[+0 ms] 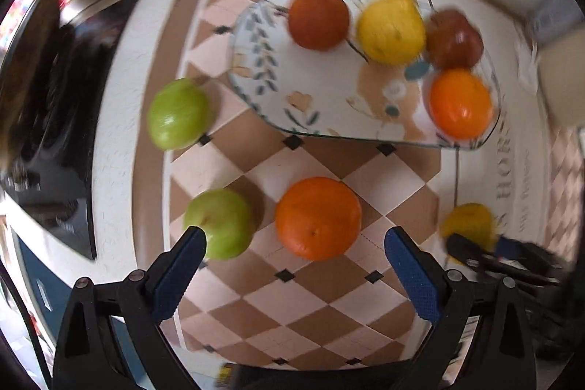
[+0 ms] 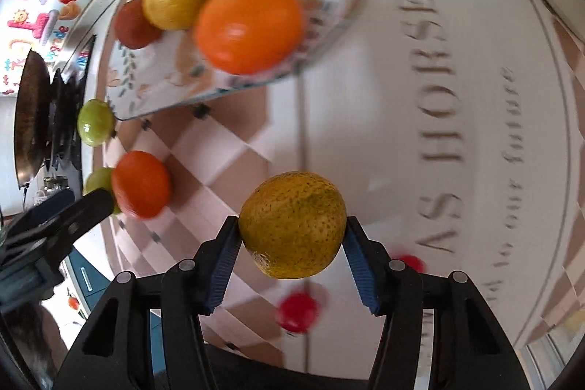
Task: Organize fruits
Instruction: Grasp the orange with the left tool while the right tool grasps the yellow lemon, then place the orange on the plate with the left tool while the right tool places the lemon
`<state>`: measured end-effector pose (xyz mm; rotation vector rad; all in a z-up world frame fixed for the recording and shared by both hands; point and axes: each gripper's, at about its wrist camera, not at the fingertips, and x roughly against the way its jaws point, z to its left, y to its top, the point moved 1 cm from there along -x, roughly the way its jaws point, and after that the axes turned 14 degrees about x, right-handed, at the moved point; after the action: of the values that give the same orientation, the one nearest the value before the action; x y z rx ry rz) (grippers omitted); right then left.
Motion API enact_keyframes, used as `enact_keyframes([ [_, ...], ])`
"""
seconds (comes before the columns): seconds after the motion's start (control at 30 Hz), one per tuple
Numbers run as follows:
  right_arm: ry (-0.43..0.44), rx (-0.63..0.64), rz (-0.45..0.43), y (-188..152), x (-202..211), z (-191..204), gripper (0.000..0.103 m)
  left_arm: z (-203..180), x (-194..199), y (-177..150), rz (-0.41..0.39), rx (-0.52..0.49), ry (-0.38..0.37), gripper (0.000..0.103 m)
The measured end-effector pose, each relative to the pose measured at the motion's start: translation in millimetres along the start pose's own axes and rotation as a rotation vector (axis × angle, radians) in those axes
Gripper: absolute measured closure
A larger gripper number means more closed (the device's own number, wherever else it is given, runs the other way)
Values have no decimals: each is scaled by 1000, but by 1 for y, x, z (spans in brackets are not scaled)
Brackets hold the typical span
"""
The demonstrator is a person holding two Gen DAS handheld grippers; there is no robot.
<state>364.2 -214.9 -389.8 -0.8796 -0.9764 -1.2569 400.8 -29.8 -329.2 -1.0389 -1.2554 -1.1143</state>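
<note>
The right gripper (image 2: 292,236) clamps a speckled yellow-green citrus (image 2: 292,223) above the checkered tablecloth (image 1: 329,302). The left gripper (image 1: 294,245) hangs wide apart over a loose orange (image 1: 317,217), a green apple (image 1: 221,223) beside its left finger. Farther off, a floral glass plate (image 1: 256,61) carries four fruits, another green apple (image 1: 178,114) near its left edge.

Home kitchen: black gas hob with dark round pan (image 2: 31,119), colourful fridge magnets (image 2: 33,21), checkered beige-brown tablecloth (image 1: 292,298).
</note>
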Motion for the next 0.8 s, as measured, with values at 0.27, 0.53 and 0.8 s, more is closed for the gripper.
enact_keyframes([
  [0.27,3,-22,-14,-14,2,-12,43,-38,-37,1,14,-176,114,13],
  [0.53,-5,-14,-1,-6,2,-8,43,-43,-57,-6,40,-213,137,42],
  [0.8,-18,-6,-3,-2,2,-6,43,-31,-62,-35,50,-146,61,42],
])
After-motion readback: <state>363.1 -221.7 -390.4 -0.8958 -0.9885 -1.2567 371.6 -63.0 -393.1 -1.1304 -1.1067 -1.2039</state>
